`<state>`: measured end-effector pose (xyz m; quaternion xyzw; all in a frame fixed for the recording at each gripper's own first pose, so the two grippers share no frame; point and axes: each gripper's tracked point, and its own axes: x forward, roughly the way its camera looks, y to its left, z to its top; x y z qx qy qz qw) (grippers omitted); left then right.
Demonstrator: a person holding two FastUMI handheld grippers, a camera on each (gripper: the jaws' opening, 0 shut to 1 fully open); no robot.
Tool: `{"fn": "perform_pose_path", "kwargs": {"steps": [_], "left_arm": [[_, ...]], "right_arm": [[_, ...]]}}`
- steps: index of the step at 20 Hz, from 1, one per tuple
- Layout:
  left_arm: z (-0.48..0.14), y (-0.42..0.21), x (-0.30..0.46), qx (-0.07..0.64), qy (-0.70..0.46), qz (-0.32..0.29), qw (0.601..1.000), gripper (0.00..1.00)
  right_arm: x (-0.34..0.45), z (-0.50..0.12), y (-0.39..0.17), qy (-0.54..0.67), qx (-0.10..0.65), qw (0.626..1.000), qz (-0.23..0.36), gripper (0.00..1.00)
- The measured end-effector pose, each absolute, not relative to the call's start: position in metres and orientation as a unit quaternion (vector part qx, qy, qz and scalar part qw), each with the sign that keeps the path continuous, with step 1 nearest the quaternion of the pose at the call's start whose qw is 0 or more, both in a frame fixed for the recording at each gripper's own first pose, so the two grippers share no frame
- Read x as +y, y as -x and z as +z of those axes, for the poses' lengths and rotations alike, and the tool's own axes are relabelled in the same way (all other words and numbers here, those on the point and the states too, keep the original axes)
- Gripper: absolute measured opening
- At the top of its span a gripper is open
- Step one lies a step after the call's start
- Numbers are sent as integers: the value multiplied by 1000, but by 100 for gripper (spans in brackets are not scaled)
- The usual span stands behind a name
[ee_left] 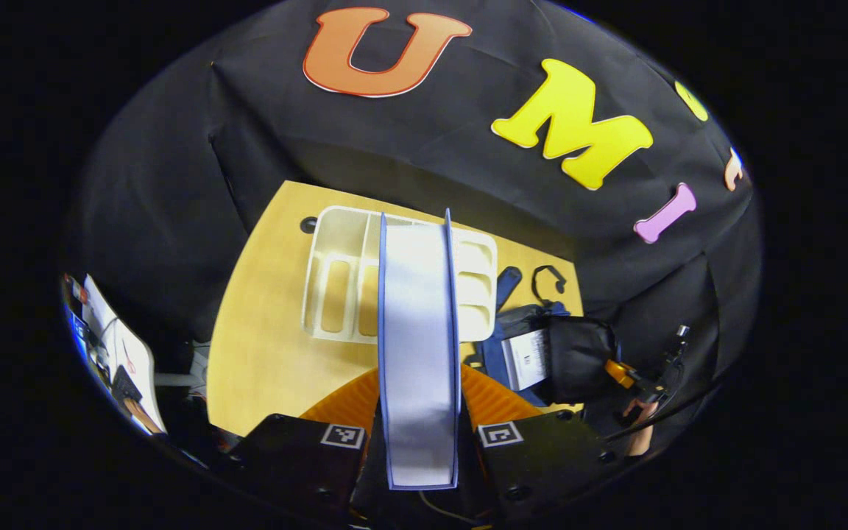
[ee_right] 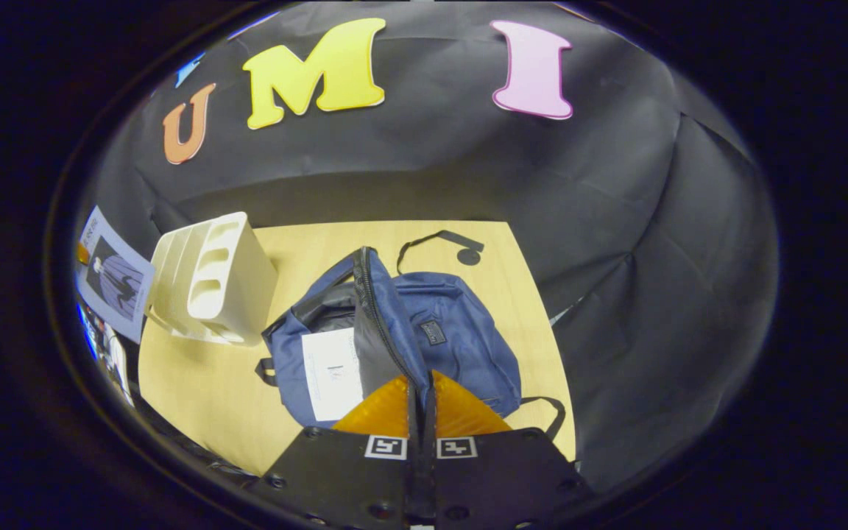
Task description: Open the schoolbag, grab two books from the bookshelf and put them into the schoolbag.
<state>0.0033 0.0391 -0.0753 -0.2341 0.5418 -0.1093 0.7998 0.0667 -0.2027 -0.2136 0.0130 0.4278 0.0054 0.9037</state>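
My left gripper (ee_left: 419, 412) is clamped on a book (ee_left: 418, 346), both fingers pressing its covers, its page edge facing me, above the wooden table (ee_left: 262, 353). Beyond it stands the white bookshelf (ee_left: 336, 280), with the schoolbag (ee_left: 556, 353) to its right. My right gripper (ee_right: 421, 401) pinches the open flap (ee_right: 376, 324) of the blue schoolbag (ee_right: 461, 338), holding it up; a white book (ee_right: 332, 372) lies inside. The bookshelf (ee_right: 214, 280) stands to the bag's left.

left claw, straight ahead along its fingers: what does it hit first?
Likely the white bookshelf on the table, behind the book the left claw grips. Depth is unclear; the schoolbag lies off to one side.
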Motion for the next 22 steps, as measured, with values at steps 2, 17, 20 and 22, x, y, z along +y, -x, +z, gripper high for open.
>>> {"fn": "perform_pose_path", "kwargs": {"steps": [2,17,20,22], "left_arm": [[-74,3,20,537,282,-126,785,42],[-165,26,-199,503,409,-268,712,40],[-188,26,-231,501,396,-274,719,40],[-201,28,-250,503,401,-273,715,40]], "right_arm": [[-203,-213,-66,-14,428,904,5,0],[-215,-207,-57,-15,436,900,-2,0],[-221,-206,-56,-21,438,898,-3,0],[-221,-204,-56,-28,438,898,-1,0]]}}
